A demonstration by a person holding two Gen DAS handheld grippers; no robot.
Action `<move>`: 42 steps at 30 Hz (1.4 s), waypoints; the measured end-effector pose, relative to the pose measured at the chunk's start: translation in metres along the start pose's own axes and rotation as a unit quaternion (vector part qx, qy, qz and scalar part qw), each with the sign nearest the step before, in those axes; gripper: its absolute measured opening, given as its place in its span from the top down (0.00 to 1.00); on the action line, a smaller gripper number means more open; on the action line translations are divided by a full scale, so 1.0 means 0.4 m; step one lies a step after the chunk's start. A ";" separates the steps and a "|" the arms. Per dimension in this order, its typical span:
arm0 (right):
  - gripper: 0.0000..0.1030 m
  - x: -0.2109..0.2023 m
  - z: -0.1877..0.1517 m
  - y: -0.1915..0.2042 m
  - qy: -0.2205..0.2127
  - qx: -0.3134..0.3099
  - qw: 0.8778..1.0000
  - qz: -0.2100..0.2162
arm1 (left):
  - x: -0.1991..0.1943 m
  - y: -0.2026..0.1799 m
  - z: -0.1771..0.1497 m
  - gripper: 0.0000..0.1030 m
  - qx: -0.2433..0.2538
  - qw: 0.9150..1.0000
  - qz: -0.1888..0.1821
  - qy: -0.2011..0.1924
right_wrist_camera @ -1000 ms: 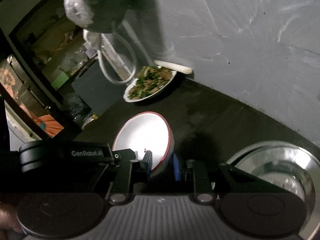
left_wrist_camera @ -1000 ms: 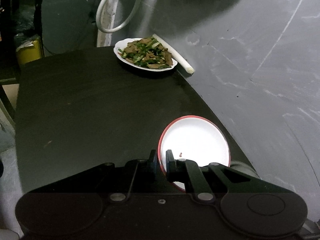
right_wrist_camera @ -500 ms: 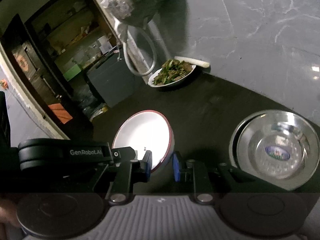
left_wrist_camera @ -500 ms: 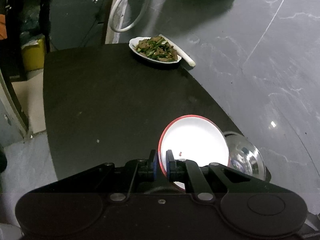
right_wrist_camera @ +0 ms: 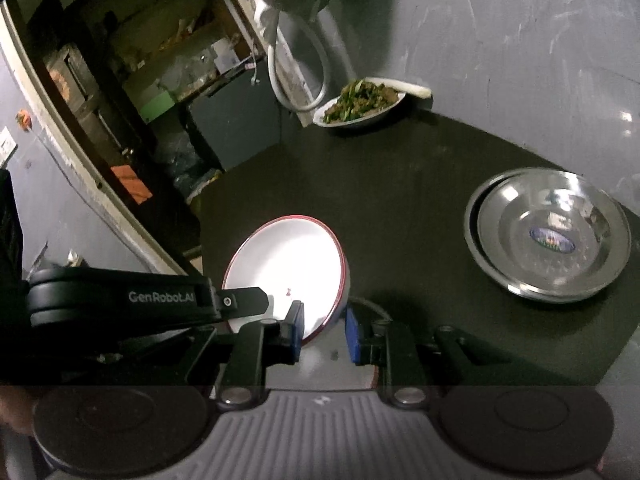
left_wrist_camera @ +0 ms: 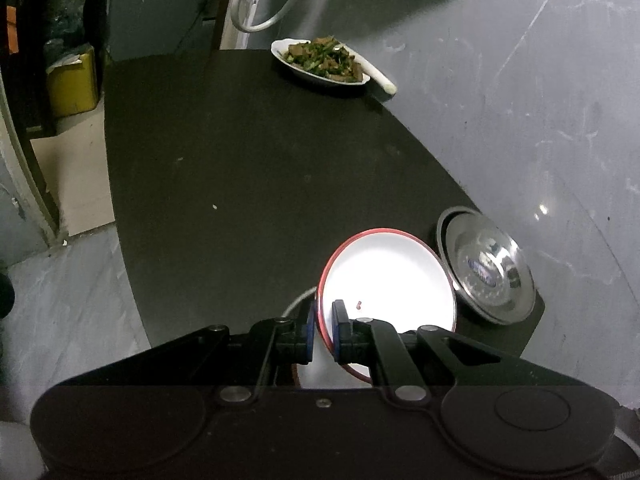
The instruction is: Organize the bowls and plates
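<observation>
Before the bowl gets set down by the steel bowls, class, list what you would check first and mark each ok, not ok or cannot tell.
1. Left gripper jaws clamped on the red-rimmed white bowl rim: ok.
2. Right gripper jaws on the same bowl's rim: ok.
3. Bowl clean: not ok, small red speck inside.
4. Steel bowls nested, top one empty: ok.
5. Dark table between bowl and steel bowls bare: ok.
6. Stir-fry plate far from path: ok.
</observation>
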State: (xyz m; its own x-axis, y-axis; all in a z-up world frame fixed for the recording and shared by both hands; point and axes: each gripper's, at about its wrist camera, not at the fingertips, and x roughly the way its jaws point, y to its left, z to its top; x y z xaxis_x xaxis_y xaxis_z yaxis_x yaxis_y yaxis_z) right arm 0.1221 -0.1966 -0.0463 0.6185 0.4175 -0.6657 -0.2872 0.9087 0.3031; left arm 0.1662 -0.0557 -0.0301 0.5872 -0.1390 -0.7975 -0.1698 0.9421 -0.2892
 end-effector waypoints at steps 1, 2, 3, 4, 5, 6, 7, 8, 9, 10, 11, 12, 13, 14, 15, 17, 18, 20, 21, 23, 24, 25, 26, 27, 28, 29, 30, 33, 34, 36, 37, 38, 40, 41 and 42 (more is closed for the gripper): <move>0.76 0.001 -0.002 -0.001 0.004 -0.001 1.000 0.000 | -0.002 -0.002 -0.005 0.92 0.001 1.000 0.001 0.001; 0.76 0.001 -0.007 -0.001 0.007 -0.002 1.000 0.000 | -0.002 -0.004 -0.010 0.92 0.003 1.000 0.003 0.002; 0.76 -0.001 -0.013 -0.002 0.011 -0.004 1.000 -0.001 | 0.000 -0.007 -0.013 0.92 0.006 1.000 0.005 0.002; 0.76 -0.003 -0.018 -0.002 0.013 -0.006 1.000 -0.001 | 0.000 -0.010 -0.016 0.92 0.008 1.000 0.008 0.004; 0.76 -0.004 -0.023 -0.002 0.016 -0.007 1.000 -0.001 | -0.001 -0.013 -0.022 0.92 0.010 1.000 0.011 0.005; 0.76 -0.007 -0.027 -0.002 0.019 -0.008 1.000 -0.001 | 0.000 -0.016 -0.026 0.92 0.010 1.000 0.015 0.008; 0.76 -0.008 -0.031 -0.003 0.022 -0.009 1.000 0.000 | 0.000 -0.017 -0.031 0.92 0.010 1.000 0.018 0.009; 0.76 -0.008 -0.033 -0.003 0.025 -0.010 1.000 0.000 | 0.000 -0.019 -0.035 0.92 0.009 1.000 0.020 0.009; 0.76 -0.009 -0.037 -0.003 0.028 -0.013 1.000 0.000 | 0.001 -0.020 -0.039 0.92 0.007 1.000 0.021 0.010; 0.76 -0.008 -0.041 -0.004 0.031 -0.015 0.999 -0.001 | 0.002 -0.021 -0.042 0.92 0.004 1.000 0.022 0.012; 0.76 -0.006 -0.042 -0.005 0.035 -0.016 0.999 -0.001 | 0.003 -0.021 -0.043 0.91 0.003 1.000 0.024 0.014; 0.76 -0.006 -0.044 -0.007 0.039 -0.018 0.999 -0.001 | 0.004 -0.022 -0.046 0.91 0.000 1.000 0.026 0.017; 0.76 -0.005 -0.045 -0.009 0.042 -0.018 0.999 -0.001 | 0.005 -0.023 -0.047 0.91 -0.002 0.999 0.028 0.018; 0.76 -0.002 -0.045 -0.010 0.047 -0.018 0.999 0.000 | 0.007 -0.024 -0.049 0.91 -0.004 0.999 0.031 0.021; 0.76 -0.001 -0.046 -0.012 0.051 -0.020 0.999 0.001 | 0.009 -0.025 -0.050 0.91 -0.006 0.999 0.034 0.023; 0.76 0.002 -0.047 -0.014 0.060 -0.023 0.998 0.004 | 0.011 -0.023 -0.054 0.90 -0.010 0.999 0.037 0.026; 0.76 0.004 -0.047 -0.015 0.064 -0.025 0.998 0.004 | 0.014 -0.022 -0.055 0.90 -0.014 0.999 0.039 0.028; 0.76 0.010 -0.045 -0.017 0.071 -0.026 0.997 0.005 | 0.017 -0.020 -0.056 0.90 -0.020 0.999 0.038 0.028; 0.76 0.011 -0.045 -0.019 0.073 -0.025 0.997 0.006 | 0.018 -0.022 -0.056 0.90 -0.021 0.999 0.040 0.028; 0.76 0.012 -0.046 -0.021 0.074 -0.029 0.997 0.005 | 0.019 -0.025 -0.054 0.90 -0.022 0.998 0.043 0.031; 0.76 0.012 -0.045 -0.023 0.075 -0.029 0.997 0.006 | 0.020 -0.027 -0.052 0.90 -0.022 0.998 0.045 0.033; 0.76 0.012 -0.044 -0.024 0.076 -0.028 0.997 0.007 | 0.020 -0.026 -0.051 0.90 -0.024 0.998 0.046 0.034; 0.76 0.013 -0.043 -0.026 0.077 -0.028 0.997 0.008 | 0.020 -0.027 -0.050 0.90 -0.026 0.998 0.048 0.035; 0.76 0.013 -0.041 -0.026 0.080 -0.030 0.996 0.008 | 0.020 -0.026 -0.049 0.90 -0.028 0.998 0.048 0.036; 0.76 0.014 -0.038 -0.026 0.082 -0.031 0.996 0.008 | 0.020 -0.026 -0.049 0.90 -0.031 0.998 0.049 0.037; 0.76 0.015 -0.036 -0.026 0.086 -0.034 0.996 0.008 | 0.019 -0.025 -0.050 0.90 -0.033 0.998 0.049 0.039; 0.76 0.016 -0.033 -0.023 0.089 -0.037 0.995 0.007 | 0.019 -0.026 -0.050 0.89 -0.036 0.997 0.049 0.039; 0.76 0.023 -0.025 -0.022 0.102 -0.045 0.994 0.007 | 0.017 -0.024 -0.054 0.88 -0.043 0.997 0.050 0.039; 0.76 0.024 -0.023 -0.020 0.106 -0.046 0.993 0.007 | 0.017 -0.024 -0.055 0.88 -0.044 0.997 0.050 0.039; 0.76 0.030 -0.014 -0.018 0.116 -0.052 0.992 0.006 | 0.016 -0.022 -0.056 0.88 -0.048 0.997 0.051 0.039; 0.77 0.032 -0.010 -0.015 0.120 -0.055 0.991 0.004 | 0.015 -0.021 -0.056 0.88 -0.050 0.997 0.051 0.039; 0.77 0.035 -0.006 -0.014 0.124 -0.059 0.991 0.004 | 0.014 -0.019 -0.056 0.88 -0.051 0.997 0.051 0.039; 0.77 0.039 0.000 -0.009 0.131 -0.064 0.989 0.004 | 0.014 -0.020 -0.054 0.88 -0.054 0.996 0.053 0.040; 0.77 0.041 0.004 -0.009 0.134 -0.067 0.989 0.004 | 0.014 -0.020 -0.053 0.88 -0.055 0.996 0.054 0.040; 0.77 0.042 0.007 -0.007 0.137 -0.069 0.988 0.004 | 0.014 -0.020 -0.053 0.87 -0.055 0.996 0.054 0.040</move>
State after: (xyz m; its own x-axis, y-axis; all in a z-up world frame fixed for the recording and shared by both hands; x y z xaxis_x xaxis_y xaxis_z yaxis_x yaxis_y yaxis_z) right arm 0.1353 -0.1919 -0.0566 0.3999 0.3917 -0.8287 -0.4009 0.8878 0.2261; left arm 0.1542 -0.0705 -0.0435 0.4957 -0.0663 -0.8659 -0.3174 0.9143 -0.2516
